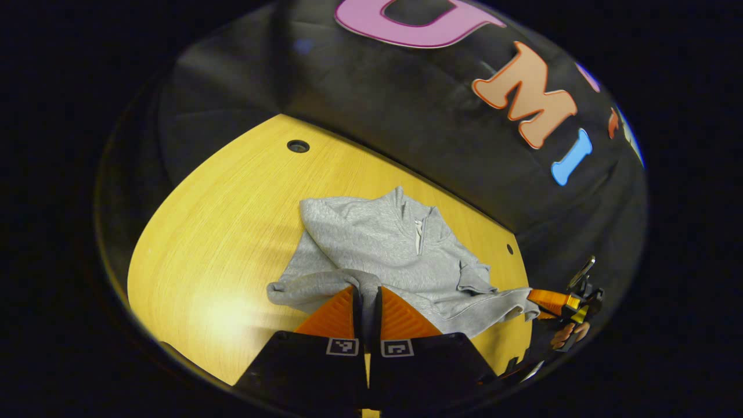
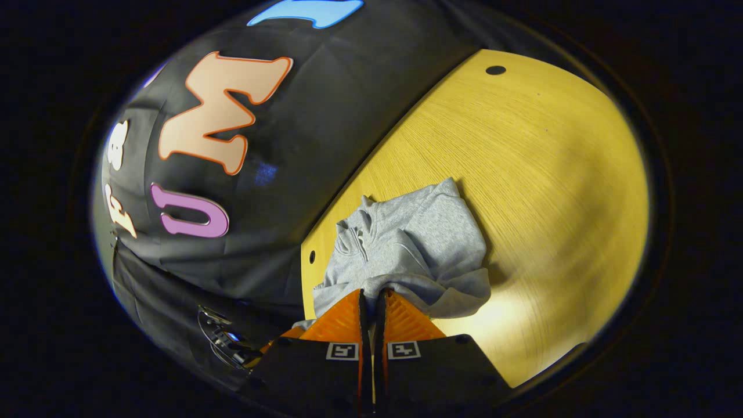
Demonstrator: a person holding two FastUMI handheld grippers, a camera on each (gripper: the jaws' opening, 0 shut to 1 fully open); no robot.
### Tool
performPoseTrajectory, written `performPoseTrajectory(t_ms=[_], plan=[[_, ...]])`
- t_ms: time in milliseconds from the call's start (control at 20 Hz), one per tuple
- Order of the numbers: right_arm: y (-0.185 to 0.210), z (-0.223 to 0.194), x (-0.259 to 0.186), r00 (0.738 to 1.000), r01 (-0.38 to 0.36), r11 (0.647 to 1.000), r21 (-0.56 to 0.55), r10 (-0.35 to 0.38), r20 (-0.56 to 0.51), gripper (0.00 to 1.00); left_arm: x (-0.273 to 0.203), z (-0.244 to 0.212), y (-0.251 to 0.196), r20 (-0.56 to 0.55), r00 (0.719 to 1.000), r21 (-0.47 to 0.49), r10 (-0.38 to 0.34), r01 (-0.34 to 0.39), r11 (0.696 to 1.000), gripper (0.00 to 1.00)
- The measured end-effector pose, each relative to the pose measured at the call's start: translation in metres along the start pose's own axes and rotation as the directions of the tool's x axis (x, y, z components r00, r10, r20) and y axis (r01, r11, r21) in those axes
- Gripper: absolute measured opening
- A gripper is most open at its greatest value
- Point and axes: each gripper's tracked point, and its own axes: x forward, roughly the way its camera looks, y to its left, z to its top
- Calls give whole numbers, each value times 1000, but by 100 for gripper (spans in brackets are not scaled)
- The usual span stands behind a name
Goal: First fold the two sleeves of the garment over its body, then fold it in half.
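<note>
So in the left gripper view, the grey garment is lying on the yellow wooden surface, collar and short zipper pointing toward the black cloth wall at the back. It's a sweatshirt-type thing, body mostly flat but rumpled. The left gripper has its jaws pressed nearly together with a bunched fold of grey fabric caught between them, looks like the cuff end of a sleeve that has been pulled across the lower part of the body. Off to the right edge of that view you can see the other gripper gripping the far sleeve end, with a hand behind it, just at the surface's edge. There's a round hole in the surface far back and a smaller one near the right side. Over in the right gripper view, same garment seen from the other side, sitting near the surface's back edge by the wall. The right gripper also has its jaws close together, pinching grey cloth right at the tips, and a folded sleeve lies just to the right of them, doubled over the body.
</note>
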Motion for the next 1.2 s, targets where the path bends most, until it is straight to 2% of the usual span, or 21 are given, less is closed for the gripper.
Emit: performPoseTrajectory(t_ms=[150, 450, 500, 550, 600, 650, 700, 750, 800, 850, 900, 1000, 1050, 1200], plan=[[-8, 14, 14, 1000, 16, 998, 65, -16, 2, 2, 16, 9, 6, -14, 1000, -69, 14, -15, 998, 0], [-34, 27, 58, 994, 104, 986, 132, -105, 6, 4, 52, 10, 20, -68, 995, -37, 77, -79, 996, 2], [-38, 28, 63, 993, 114, 985, 128, -116, 6, 8, 57, 11, 21, -69, 994, -43, 82, -85, 995, 4], [-39, 30, 67, 992, 124, 985, 120, -126, 9, 9, 60, 11, 22, -68, 994, -51, 86, -89, 995, 5], [-40, 31, 70, 991, 131, 984, 117, -134, 12, 7, 63, 13, 24, -64, 994, -61, 93, -97, 993, 7], [-39, 32, 71, 991, 134, 984, 115, -136, 15, 9, 65, 16, 25, -56, 994, -73, 96, -100, 992, 9], [-35, 34, 72, 991, 130, 985, 116, -133, 21, 14, 66, 18, 27, -46, 993, -82, 111, -114, 990, 14], [-32, 37, 72, 991, 125, 986, 112, -129, 30, 11, 67, 23, 28, -33, 993, -85, 118, -120, 989, 24], [-27, 43, 71, 991, 115, 988, 106, -121, 48, 37, 69, 25, 26, -21, 992, -75, 121, -122, 990, 35], [-22, 49, 69, 991, 106, 990, 93, -113, 76, 51, 66, 28, 25, -10, 992, -57, 123, -123, 991, 46], [-19, 56, 65, 987, 109, 992, 70, -116, 108, 64, 65, 33, 23, 6, 992, -36, 127, -126, 991, 66], [-19, 70, 55, 976, 133, 991, 8, -133, 170, 92, 59, 46, 18, 62, 989, 12, 132, -133, 991, 93], [-14, 74, 50, 971, 140, 990, -23, -132, 198, 97, 53, 56, 16, 106, 984, 44, 141, -147, 988, 95], [-3, 73, 27, 957, 146, 981, -131, -107, 268, 98, 31, 78, 12, 231, 959, 126, 164, -197, 972, 95]])
